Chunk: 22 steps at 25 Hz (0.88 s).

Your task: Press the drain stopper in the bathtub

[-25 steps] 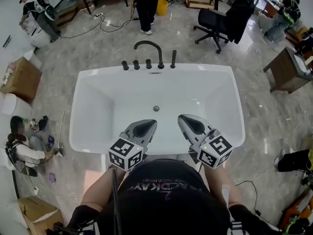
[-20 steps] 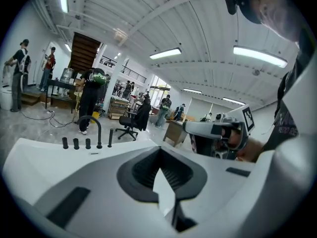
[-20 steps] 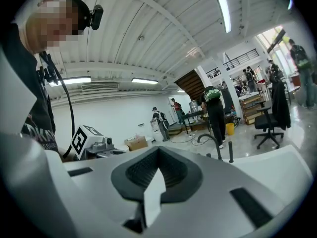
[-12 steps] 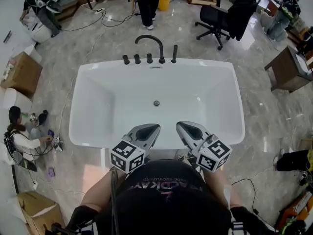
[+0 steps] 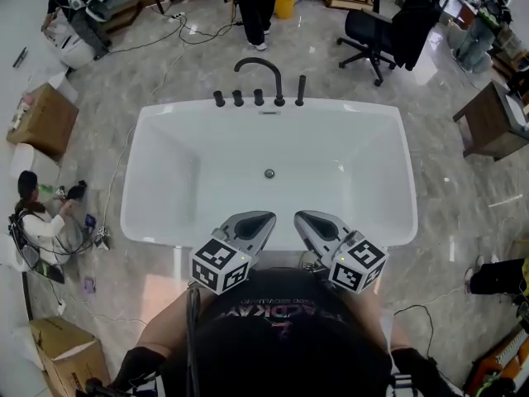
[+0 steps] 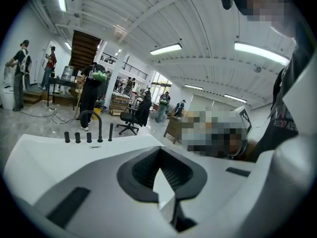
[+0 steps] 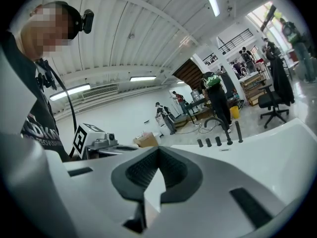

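both hand-held grippers are shut and empty: in the left gripper view the left gripper [image 6: 159, 150] shows its dark ribbed pads meeting at the tips with only a small hollow behind them, and the right gripper [image 7: 158, 150] reads the same in its own view; nothing sits between either pair of jaws. closed tips suit this job, since a press needs one blunt point and no grasp. the small round metal drain stopper [image 5: 269, 173] sits at the centre of the floor of the white rectangular freestanding bathtub [image 5: 355, 106], well apart from both tools and untouched. in the head view the left gripper [image 5: 252, 222] and right gripper [image 5: 314, 220] hover side by side over the near rim, tips angled inward and forward toward the drain, which lies on the line between them. judged from this, the task is at the approach stage; either tool must reach forward and down to the basin floor and push straight onto the stopper. the tub interior holds nothing else, so the path is open. on the far rim stand a black arched spout [image 5: 260, 69] and a row of short black knobs [image 5: 238, 98], clear of the working line. around the tub lie a grey marble floor [image 5: 463, 205], a black office chair [image 5: 376, 27] and a brown cardboard box [image 5: 41, 122]. the stopper does not show in either gripper view.
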Available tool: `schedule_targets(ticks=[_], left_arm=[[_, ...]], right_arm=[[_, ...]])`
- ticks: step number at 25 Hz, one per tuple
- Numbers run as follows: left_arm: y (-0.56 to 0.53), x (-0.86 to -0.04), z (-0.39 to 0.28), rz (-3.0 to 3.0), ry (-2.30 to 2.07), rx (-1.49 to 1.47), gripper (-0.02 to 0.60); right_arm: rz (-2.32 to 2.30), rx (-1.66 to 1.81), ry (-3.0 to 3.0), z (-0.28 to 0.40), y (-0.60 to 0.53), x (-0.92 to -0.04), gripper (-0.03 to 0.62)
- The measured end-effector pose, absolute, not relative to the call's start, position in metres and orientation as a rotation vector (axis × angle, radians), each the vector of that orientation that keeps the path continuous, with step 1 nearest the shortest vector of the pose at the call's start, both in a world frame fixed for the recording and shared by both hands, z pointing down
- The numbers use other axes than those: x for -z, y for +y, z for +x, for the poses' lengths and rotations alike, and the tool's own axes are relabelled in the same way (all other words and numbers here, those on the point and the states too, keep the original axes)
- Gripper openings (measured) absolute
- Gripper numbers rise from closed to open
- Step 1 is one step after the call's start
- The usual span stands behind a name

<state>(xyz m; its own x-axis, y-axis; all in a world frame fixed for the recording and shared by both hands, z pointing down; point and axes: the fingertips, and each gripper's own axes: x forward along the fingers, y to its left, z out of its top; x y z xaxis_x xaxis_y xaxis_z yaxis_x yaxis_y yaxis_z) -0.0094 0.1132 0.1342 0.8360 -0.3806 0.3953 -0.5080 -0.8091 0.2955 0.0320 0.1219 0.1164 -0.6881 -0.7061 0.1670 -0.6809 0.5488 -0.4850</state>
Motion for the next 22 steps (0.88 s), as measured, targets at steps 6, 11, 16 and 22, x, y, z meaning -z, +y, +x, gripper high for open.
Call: schedule_targets(ticks=[6,11,16,22], left_arm=[[0.111,-0.138,-0.012,2.585,-0.659,-0.414,0.008],[0.099,-0.135,-0.012,2.564,-0.665,-0.389,0.008],[0.099,-0.137,-0.01,2.56,-0.651,-0.39,0.008],[0.096,-0.14,-0.011,2.546,-0.651,-0.391,0.008]], right_arm=[[-1.191,0.813,2.755,0.025,0.124,-0.117,0.015],[-1.185,0.825,2.753,0.025,0.122,-0.118,0.015],[-1.182,0.827,2.754,0.024,0.119,-0.119,0.015],[-1.184,0.833,2.75,0.024,0.118,-0.122,0.015]])
